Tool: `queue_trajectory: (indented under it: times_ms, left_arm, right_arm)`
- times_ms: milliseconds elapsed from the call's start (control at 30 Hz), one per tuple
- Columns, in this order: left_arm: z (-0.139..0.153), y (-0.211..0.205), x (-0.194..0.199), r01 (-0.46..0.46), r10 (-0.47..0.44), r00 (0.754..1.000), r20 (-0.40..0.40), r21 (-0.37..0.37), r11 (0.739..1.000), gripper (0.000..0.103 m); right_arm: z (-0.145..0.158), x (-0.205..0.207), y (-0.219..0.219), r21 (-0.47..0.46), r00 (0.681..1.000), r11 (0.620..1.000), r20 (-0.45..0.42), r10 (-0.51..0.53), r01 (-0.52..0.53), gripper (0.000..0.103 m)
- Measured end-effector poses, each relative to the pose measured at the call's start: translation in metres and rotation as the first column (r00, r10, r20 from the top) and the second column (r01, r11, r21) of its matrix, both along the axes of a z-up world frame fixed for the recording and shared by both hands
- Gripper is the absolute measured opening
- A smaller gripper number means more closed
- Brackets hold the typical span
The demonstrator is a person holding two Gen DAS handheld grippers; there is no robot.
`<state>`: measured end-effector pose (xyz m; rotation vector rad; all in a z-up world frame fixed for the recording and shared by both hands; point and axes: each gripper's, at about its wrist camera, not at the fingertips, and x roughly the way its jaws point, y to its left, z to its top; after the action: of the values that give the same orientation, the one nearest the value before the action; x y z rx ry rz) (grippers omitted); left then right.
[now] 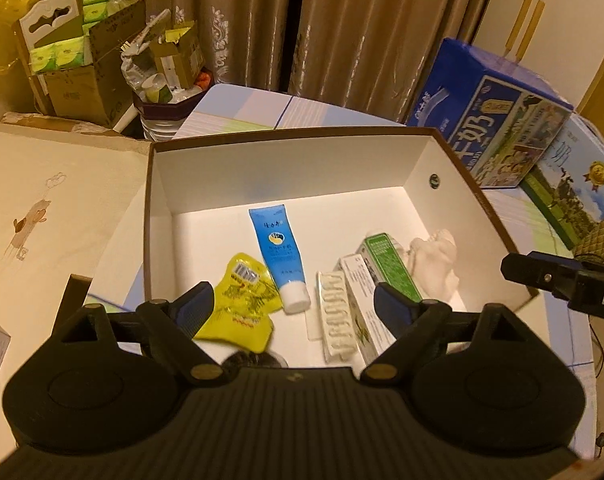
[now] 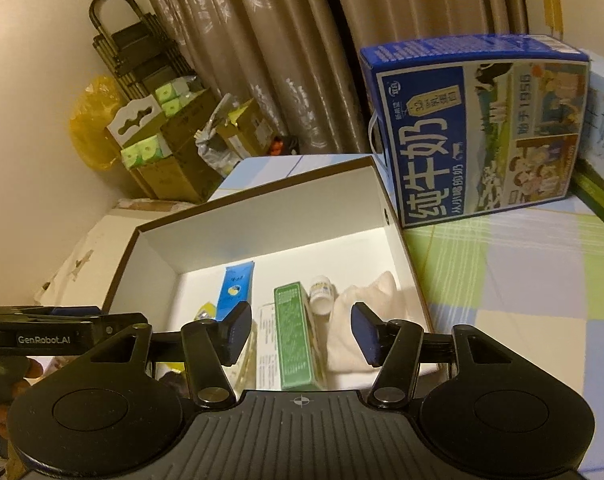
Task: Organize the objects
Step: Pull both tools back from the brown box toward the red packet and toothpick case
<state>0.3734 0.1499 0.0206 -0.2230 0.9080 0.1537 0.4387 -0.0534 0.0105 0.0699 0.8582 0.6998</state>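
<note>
Two grippers hover over an open box with brown outer walls and a white inside, which sits on a checked tablecloth. We see the left gripper spread wide with nothing between its blue pads, poised above the near edge of the box. Our right gripper is likewise spread apart and empty, hanging over the right half of the box.

Inside the box lie the things we are sorting. A blue tube with a white cap rests near the middle, cap toward us. Just left of it lies a crumpled yellow packet, touching the tube's lower end. Right of the tube we find a white blister strip, then a white carton and a green carton lying side by side along their length. A small white bottle shows in the right wrist view just beyond the green carton. A pale cloth is bunched against the right wall of the box.

Beyond the box stands a blue milk carton case, close to the far right corner. Brown curtains hang behind, and cardboard boxes stacked with green tissue packs stand at the far left.
</note>
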Motion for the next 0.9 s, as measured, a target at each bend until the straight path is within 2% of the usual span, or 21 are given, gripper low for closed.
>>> queue_trajectory:
  times_ms: [533, 900]
  left_arm:
    - [0.02, -0.045, -0.08, 0.005, -0.005, 1.0, 0.019, -0.019, 1.0, 0.084]
    - [0.01, -0.077, -0.127, 0.025, -0.026, 0.999, -0.02, -0.019, 0.999, 0.085]
  right_arm:
    - [0.02, -0.067, -0.053, 0.056, 0.999, 0.998, -0.002, -0.034, 0.034, 0.053]
    - [0.014, -0.107, -0.088, 0.047, 0.999, 0.998, -0.041, -0.035, 0.037, 0.054]
